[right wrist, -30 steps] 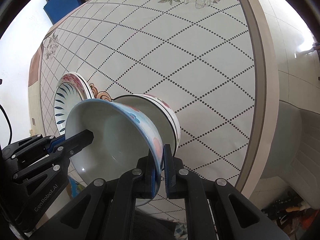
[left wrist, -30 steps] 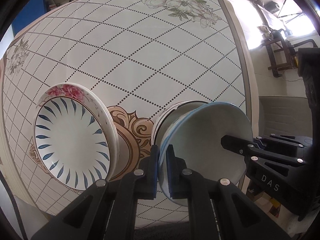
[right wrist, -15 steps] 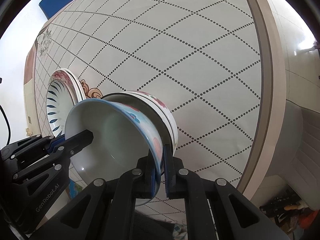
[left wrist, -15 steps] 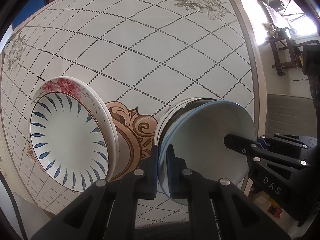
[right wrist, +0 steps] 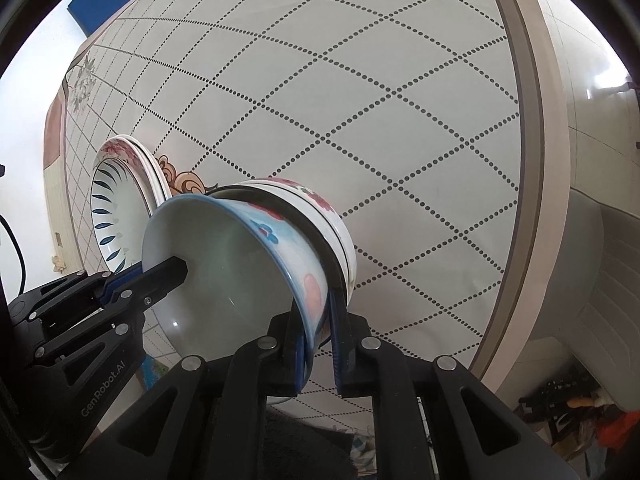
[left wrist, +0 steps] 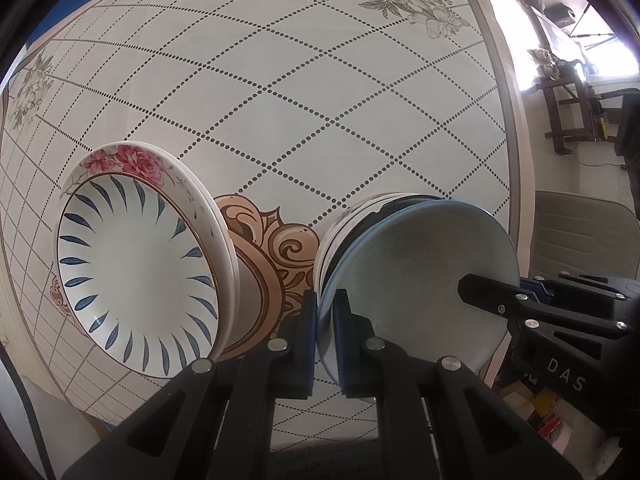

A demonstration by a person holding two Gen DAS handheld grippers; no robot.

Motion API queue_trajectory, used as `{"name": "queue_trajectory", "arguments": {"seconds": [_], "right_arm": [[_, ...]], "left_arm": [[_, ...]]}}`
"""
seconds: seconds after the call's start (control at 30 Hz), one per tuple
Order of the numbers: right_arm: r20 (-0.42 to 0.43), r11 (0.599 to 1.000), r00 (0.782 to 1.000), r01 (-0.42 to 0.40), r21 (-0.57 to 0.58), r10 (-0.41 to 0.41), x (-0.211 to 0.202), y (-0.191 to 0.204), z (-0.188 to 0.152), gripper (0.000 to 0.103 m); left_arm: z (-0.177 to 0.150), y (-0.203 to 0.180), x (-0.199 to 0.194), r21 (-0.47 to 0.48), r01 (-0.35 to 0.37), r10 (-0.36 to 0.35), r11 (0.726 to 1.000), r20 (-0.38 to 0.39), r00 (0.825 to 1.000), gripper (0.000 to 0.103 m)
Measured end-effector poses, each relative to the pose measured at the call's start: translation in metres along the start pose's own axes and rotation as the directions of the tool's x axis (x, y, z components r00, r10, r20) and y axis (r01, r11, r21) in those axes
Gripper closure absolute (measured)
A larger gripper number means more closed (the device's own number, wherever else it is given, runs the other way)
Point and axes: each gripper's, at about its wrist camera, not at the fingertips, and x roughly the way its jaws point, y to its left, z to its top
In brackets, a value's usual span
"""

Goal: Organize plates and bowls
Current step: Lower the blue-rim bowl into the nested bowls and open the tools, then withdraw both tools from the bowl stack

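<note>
- Left gripper is clamped on the near rim of the blue-rimmed bowl, one finger inside and one outside.
- Right gripper pinches the opposite rim of that bowl, its pads closed on the wall.
- That bowl sits nested in a stack of bowls on the patterned surface.
- Just beside the stack, apart from it, lies a pile of plates, the top one with blue leaf strokes.

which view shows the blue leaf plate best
Left wrist: the blue leaf plate faces the camera whole, on a rose-rimmed plate. Right wrist shows only part of it, cut off by the blue-rimmed bowl.
</note>
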Motion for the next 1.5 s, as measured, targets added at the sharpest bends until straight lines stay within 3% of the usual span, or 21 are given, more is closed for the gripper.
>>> {"name": "queue_trajectory", "arguments": {"seconds": [0.6, 0.73, 0.9, 0.93, 1.0, 1.07, 1.13, 1.27, 1.33, 1.4, 1.5], "right_arm": [[0.023, 1.0, 1.0, -0.002, 0.018, 0.002, -0.006, -0.01, -0.01, 0.093], [0.026, 1.0, 1.0, -0.012, 0.015, 0.012, -0.007, -0.01, -0.011, 0.093], [0.09, 0.999, 0.995, 0.041, -0.032, -0.038, -0.021, -0.004, -0.019, 0.092], [0.107, 0.997, 0.993, 0.058, -0.046, -0.053, -0.024, -0.002, -0.022, 0.089], [0.153, 0.993, 0.985, 0.096, -0.062, -0.086, -0.032, 0.001, -0.03, 0.069], [0.195, 0.993, 0.977, 0.099, -0.07, -0.084, -0.039, 0.002, -0.039, 0.0], [0.237, 0.992, 0.968, 0.101, -0.077, -0.08, -0.048, 0.003, -0.05, 0.0], [0.302, 0.984, 0.943, 0.164, -0.064, -0.137, -0.062, 0.004, -0.072, 0.0], [0.342, 0.981, 0.926, 0.189, -0.052, -0.16, -0.071, 0.006, -0.085, 0.0], [0.385, 0.978, 0.905, 0.208, -0.034, -0.18, -0.083, 0.007, -0.099, 0.0], [0.445, 0.974, 0.873, 0.228, -0.013, -0.198, -0.1, 0.009, -0.12, 0.0]], "left_arm": [[-0.004, -0.009, -0.007, 0.007, -0.017, 0.017, 1.0, 0.024, 1.0, 0.097], [-0.009, -0.01, -0.016, 0.006, -0.051, 0.05, 0.999, 0.079, 0.996, 0.096], [-0.023, -0.012, -0.038, 0.015, -0.096, 0.092, 0.995, 0.184, 0.979, 0.095], [-0.027, -0.012, -0.042, 0.012, -0.108, 0.103, 0.994, 0.203, 0.974, 0.095], [-0.035, -0.012, -0.052, 0.005, -0.123, 0.118, 0.992, 0.251, 0.961, 0.094], [-0.044, -0.012, -0.061, 0.001, -0.132, 0.126, 0.991, 0.292, 0.948, 0.083], [-0.052, -0.012, -0.069, -0.01, -0.131, 0.128, 0.991, 0.325, 0.937, 0.069], [-0.072, -0.019, -0.087, -0.013, -0.161, 0.153, 0.987, 0.4, 0.904, 0.062], [-0.083, -0.024, -0.096, -0.019, -0.192, 0.181, 0.981, 0.442, 0.879, 0.031], [-0.093, -0.027, -0.107, -0.018, -0.212, 0.194, 0.977, 0.484, 0.854, 0.026], [-0.107, -0.028, -0.12, -0.03, -0.2, 0.187, 0.979, 0.519, 0.834, 0.025]]}}
